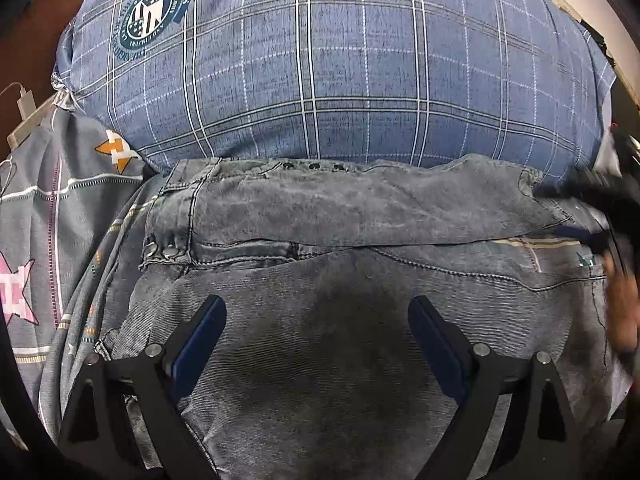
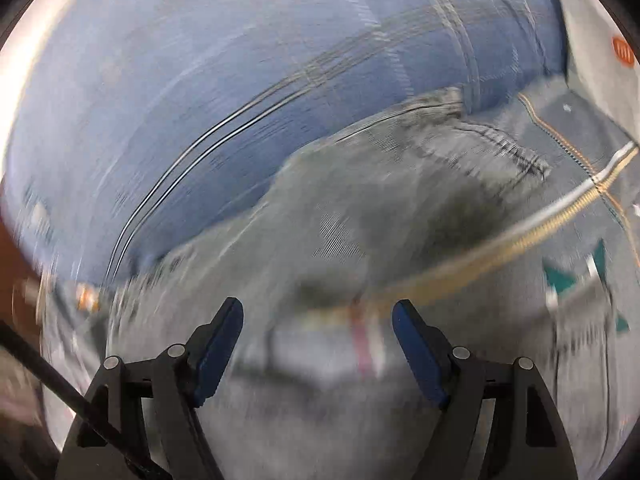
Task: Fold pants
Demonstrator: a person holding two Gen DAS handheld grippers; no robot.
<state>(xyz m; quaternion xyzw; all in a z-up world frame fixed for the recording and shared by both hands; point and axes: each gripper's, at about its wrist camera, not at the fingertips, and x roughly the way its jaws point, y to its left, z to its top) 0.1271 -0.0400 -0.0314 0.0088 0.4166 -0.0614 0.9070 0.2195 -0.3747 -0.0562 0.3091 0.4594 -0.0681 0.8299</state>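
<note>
Grey denim pants (image 1: 320,280) lie folded on the bed, waistband with metal buttons at the left and a folded layer across the far side. My left gripper (image 1: 316,308) is open and empty just above the near part of the denim. The right gripper shows blurred at the right edge of the left wrist view (image 1: 600,200). In the right wrist view, which is blurred by motion, my right gripper (image 2: 318,312) is open and empty above the bedsheet, with the pants (image 2: 400,184) just beyond it.
A large blue plaid pillow (image 1: 320,60) lies right behind the pants, also in the right wrist view (image 2: 240,80). A grey patterned bedsheet (image 1: 40,220) lies underneath. A white charger with cable (image 1: 24,108) sits at the far left. A white box (image 2: 608,40) stands at the right.
</note>
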